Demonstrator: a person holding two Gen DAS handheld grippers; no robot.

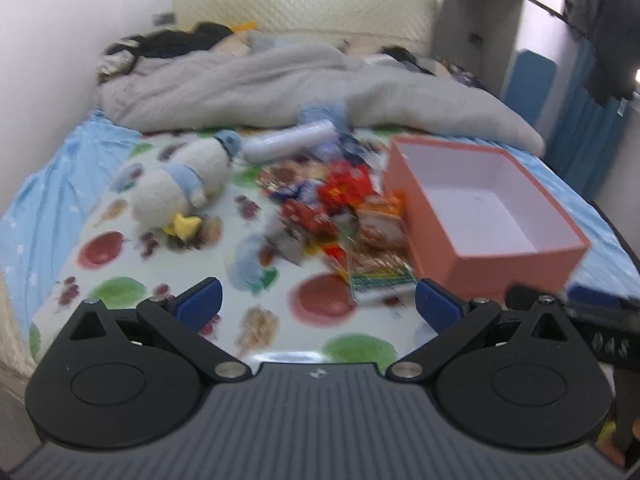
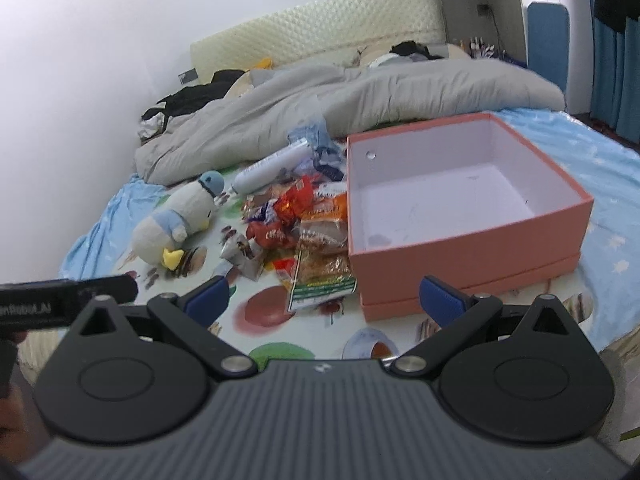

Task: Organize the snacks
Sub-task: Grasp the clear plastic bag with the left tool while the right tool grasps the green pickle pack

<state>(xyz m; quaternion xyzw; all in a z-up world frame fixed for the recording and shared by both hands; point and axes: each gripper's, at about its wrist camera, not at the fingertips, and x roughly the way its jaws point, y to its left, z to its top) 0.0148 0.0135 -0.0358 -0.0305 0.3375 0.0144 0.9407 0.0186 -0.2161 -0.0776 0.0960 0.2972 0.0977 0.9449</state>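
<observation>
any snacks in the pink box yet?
No, in the right wrist view the pink box shows only its bare white floor, and the snack pile lies on the mat to its left.

Bed [image 2: 600, 184], blue sheet: fruit-print mat [image 2: 264, 308] bearing snack pile [image 2: 304, 224], open pink box [image 2: 472, 240], plush penguin [image 2: 176, 220]; grey duvet [image 2: 360, 96] behind.

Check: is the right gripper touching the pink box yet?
Apart. In the right wrist view the open right gripper hangs short of the pink box, with patterned sheet visible between the fingertips and the box's near wall.
</observation>
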